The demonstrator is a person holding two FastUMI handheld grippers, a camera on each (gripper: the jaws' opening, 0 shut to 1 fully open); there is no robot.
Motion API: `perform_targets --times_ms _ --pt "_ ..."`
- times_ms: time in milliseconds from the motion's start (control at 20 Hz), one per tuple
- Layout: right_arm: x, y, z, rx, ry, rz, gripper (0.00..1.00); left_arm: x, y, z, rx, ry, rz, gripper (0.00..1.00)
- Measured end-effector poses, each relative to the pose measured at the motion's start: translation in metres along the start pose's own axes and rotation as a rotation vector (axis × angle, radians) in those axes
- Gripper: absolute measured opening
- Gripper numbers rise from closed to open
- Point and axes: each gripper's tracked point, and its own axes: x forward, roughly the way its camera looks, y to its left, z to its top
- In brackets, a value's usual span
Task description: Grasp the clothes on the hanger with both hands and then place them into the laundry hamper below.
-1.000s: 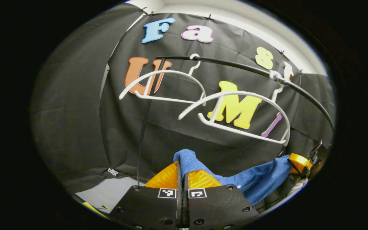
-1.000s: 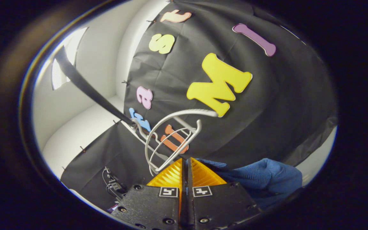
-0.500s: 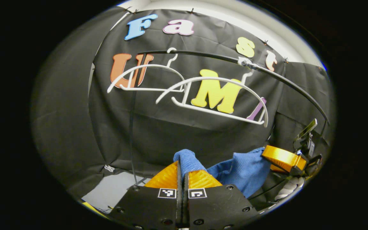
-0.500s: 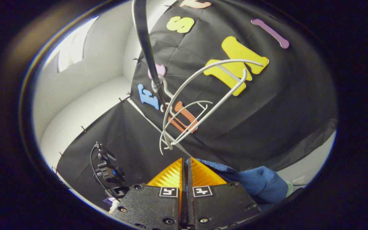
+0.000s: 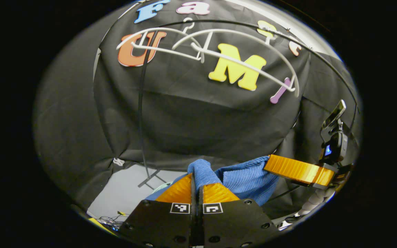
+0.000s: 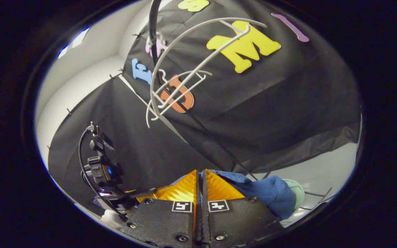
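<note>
In the left gripper view, bare grey floor [image 5: 122, 193] opens at lower left beside the rack's black upright pole [image 5: 140, 113]. Two white hangers [image 5: 198, 48] hang empty along the top. My left gripper [image 5: 195, 177] pinches a ribbed fold of the blue garment [image 5: 246, 177] at bottom centre, and my right gripper [image 6: 200, 174] clamps its other end.

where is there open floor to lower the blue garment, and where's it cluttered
Bare grey floor lies left of the blue garment, bordered by the black cloth wall behind and the rack's foot. Cables crowd its near edge. Both the left gripper and right gripper pinch the cloth. Overhead, two white hangers crowd the rail.
</note>
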Motion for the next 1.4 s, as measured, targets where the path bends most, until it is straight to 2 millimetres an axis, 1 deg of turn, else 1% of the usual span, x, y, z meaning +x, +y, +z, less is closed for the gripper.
perform_targets --times_ms 50,100,150,200,250,300,450,600,750,900,950,1000,1100,1150,1200,1250,1300,1350,1400 --pt "0.005 -0.008 -0.009 -0.006 0.026 -0.031 0.04 0.007 0.003 -0.013 -0.003 0.025 0.005 0.00" --pt "0.010 -0.016 -0.019 -0.011 0.056 -0.060 0.04 0.026 0.011 -0.039 -0.014 0.055 0.008 0.05" --pt "0.014 -0.027 -0.030 -0.024 0.096 -0.097 0.01 0.033 0.012 -0.049 -0.020 0.084 0.012 0.05" --pt "0.018 -0.037 -0.039 -0.035 0.125 -0.129 0.04 0.039 0.014 -0.060 -0.020 0.114 0.024 0.00" --pt "0.021 -0.048 -0.048 -0.046 0.162 -0.164 0.04 0.040 0.016 -0.074 -0.018 0.145 0.034 0.05" --pt "0.024 -0.059 -0.058 -0.059 0.200 -0.202 0.04 0.042 0.020 -0.084 -0.018 0.171 0.046 0.00" --pt "0.030 -0.092 -0.081 -0.088 0.302 -0.306 0.04 0.060 0.028 -0.119 -0.027 0.255 0.075 0.00" --pt "0.035 -0.111 -0.098 -0.098 0.363 -0.349 0.04 0.071 0.033 -0.144 -0.015 0.328 0.106 0.00" --pt "0.036 -0.116 -0.106 -0.084 0.390 -0.357 0.04 0.081 0.042 -0.166 -0.016 0.382 0.135 0.00" --pt "0.040 -0.119 -0.109 -0.110 0.422 -0.381 0.04 0.084 0.047 -0.189 -0.036 0.435 0.147 0.00" --pt "0.041 -0.117 -0.109 -0.113 0.428 -0.390 0.04 0.087 0.048 -0.198 -0.031 0.447 0.148 0.05" --pt "0.040 -0.117 -0.112 -0.113 0.443 -0.403 0.04 0.087 0.048 -0.207 -0.024 0.469 0.148 0.00" --pt "0.043 -0.119 -0.117 -0.102 0.464 -0.412 0.04 0.090 0.048 -0.213 -0.013 0.494 0.156 0.00" --pt "0.043 -0.121 -0.115 -0.102 0.468 -0.418 0.04 0.091 0.044 -0.215 -0.010 0.502 0.153 0.00" --pt "0.045 -0.123 -0.116 -0.100 0.470 -0.428 0.04 0.091 0.044 -0.214 -0.005 0.504 0.155 0.05" --pt "0.044 -0.121 -0.116 -0.094 0.469 -0.429 0.04 0.091 0.047 -0.216 0.006 0.509 0.157 0.00" --pt "0.043 -0.122 -0.118 -0.084 0.470 -0.431 0.04 0.090 0.048 -0.216 0.016 0.518 0.156 0.05" --pt "0.042 -0.124 -0.119 -0.080 0.469 -0.438 0.04 0.090 0.044 -0.214 0.025 0.513 0.144 0.02" --pt "0.041 -0.127 -0.120 -0.082 0.472 -0.454 0.02 0.092 0.043 -0.212 0.033 0.496 0.137 0.00"
